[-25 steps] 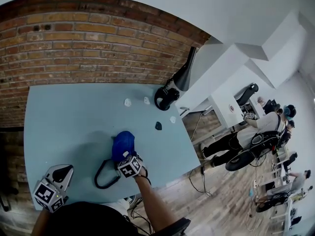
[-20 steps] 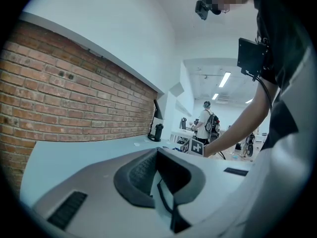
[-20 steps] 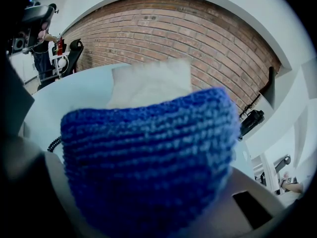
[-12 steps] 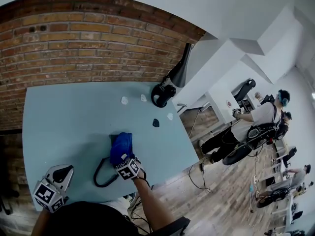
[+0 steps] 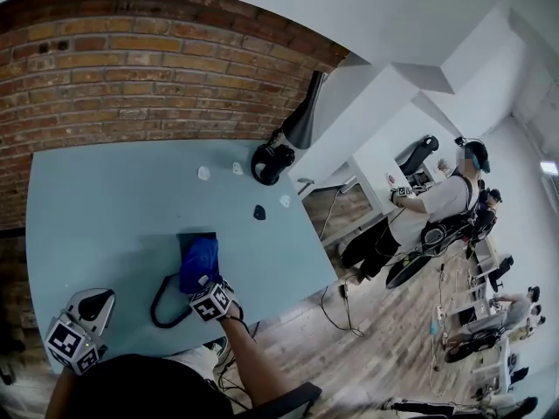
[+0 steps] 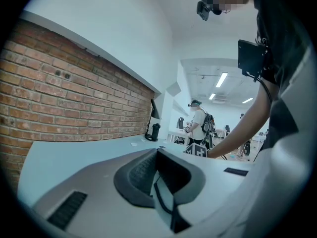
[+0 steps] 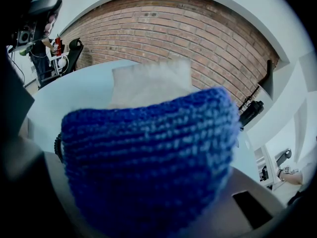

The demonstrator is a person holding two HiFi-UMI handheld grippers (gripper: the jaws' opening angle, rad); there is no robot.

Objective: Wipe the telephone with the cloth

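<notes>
a: fingers on the left gripper (image 5: 94,304)?
b: closed on nothing, low at the worktop's (image 5: 105,199) near edge.
a: right of it?
b: cord (image 5: 162,302), then telephone (image 5: 197,235) mid-worktop under the blue cloth (image 5: 199,256), pinched in the right gripper's (image 5: 204,283) fingers. press flat, with short light strokes; the phone could slide.
</notes>
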